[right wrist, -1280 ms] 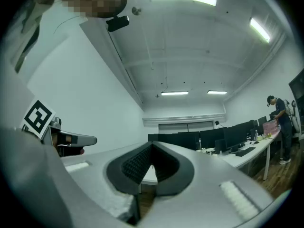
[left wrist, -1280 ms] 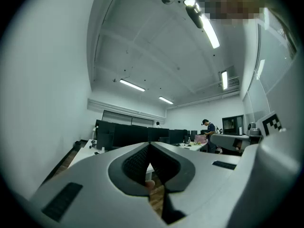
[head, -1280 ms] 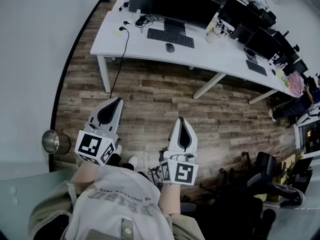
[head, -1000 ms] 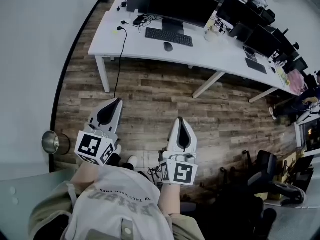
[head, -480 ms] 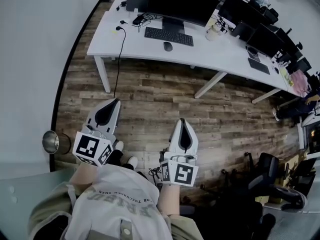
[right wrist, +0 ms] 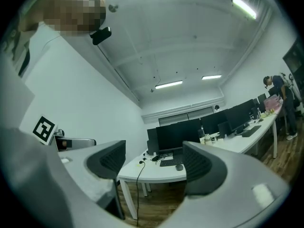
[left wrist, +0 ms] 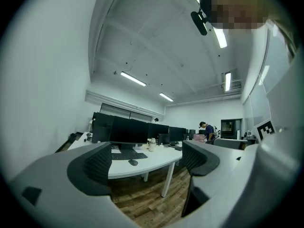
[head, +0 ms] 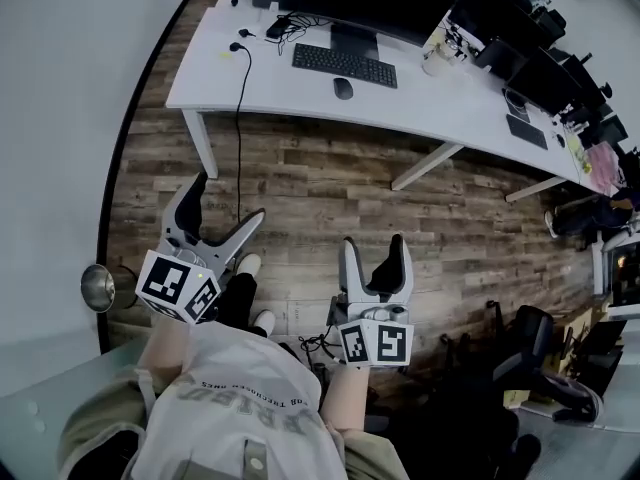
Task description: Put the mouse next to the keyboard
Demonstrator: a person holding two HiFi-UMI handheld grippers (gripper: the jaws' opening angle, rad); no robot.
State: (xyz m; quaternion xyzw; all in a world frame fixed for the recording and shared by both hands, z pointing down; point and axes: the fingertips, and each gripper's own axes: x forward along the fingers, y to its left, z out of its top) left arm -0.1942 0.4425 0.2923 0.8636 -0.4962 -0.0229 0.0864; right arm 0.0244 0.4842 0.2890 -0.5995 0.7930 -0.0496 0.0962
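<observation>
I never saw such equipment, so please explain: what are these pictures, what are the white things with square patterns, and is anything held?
A person holds a grasping tool in each hand: the left tool and the right tool. One picture comes from a camera on the person's head, looking down; two come from cameras on the tools, looking along their jaws. Both tools' jaws have just been opening, with nothing between them. On the desk ahead lie a keyboard and a mouse.
</observation>
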